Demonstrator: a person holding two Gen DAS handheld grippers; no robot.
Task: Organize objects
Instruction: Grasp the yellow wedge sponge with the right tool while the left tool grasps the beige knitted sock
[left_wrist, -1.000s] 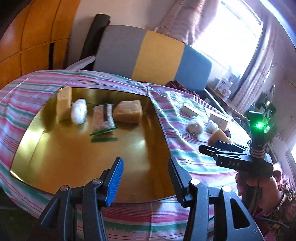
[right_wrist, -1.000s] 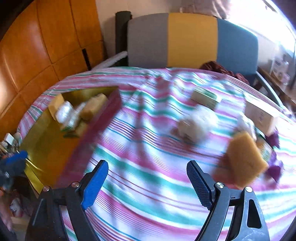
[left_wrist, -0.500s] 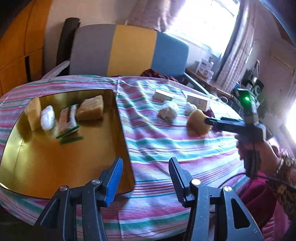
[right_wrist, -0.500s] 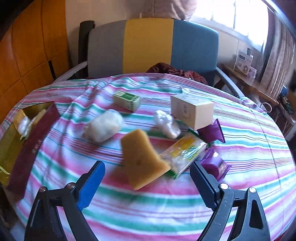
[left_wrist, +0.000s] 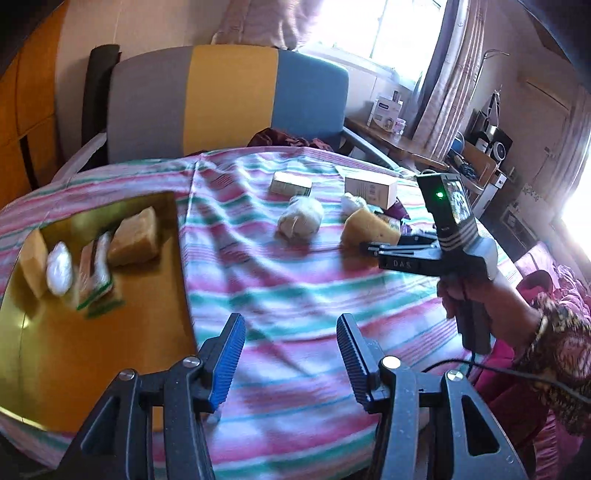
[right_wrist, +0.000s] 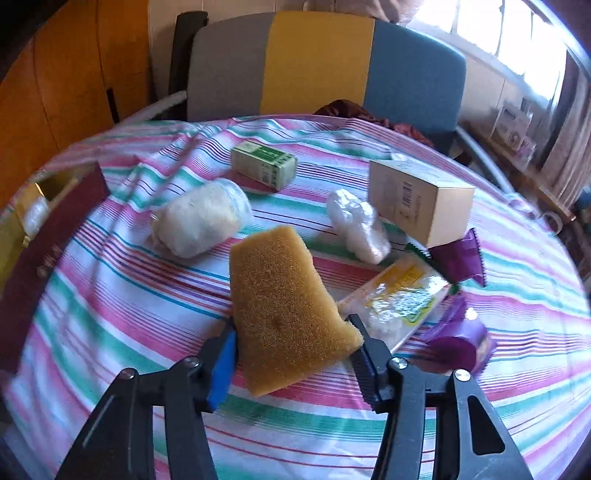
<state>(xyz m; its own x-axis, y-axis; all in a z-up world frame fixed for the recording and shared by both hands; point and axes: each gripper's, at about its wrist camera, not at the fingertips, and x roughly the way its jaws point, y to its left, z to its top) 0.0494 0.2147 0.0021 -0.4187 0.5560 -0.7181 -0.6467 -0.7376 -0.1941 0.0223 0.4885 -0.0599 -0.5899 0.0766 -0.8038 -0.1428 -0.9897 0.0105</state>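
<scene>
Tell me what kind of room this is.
Most likely a lived-in home room: a table under a striped tablecloth, an upholstered armchair behind it, and a curtained window beside cluttered shelves.

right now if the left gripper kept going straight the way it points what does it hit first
Most likely the bare striped tablecloth ahead of the left gripper, just right of the gold tray. Nothing lies between its open fingers. The white wrapped bundle sits farther along, though depth is hard to judge.
</scene>
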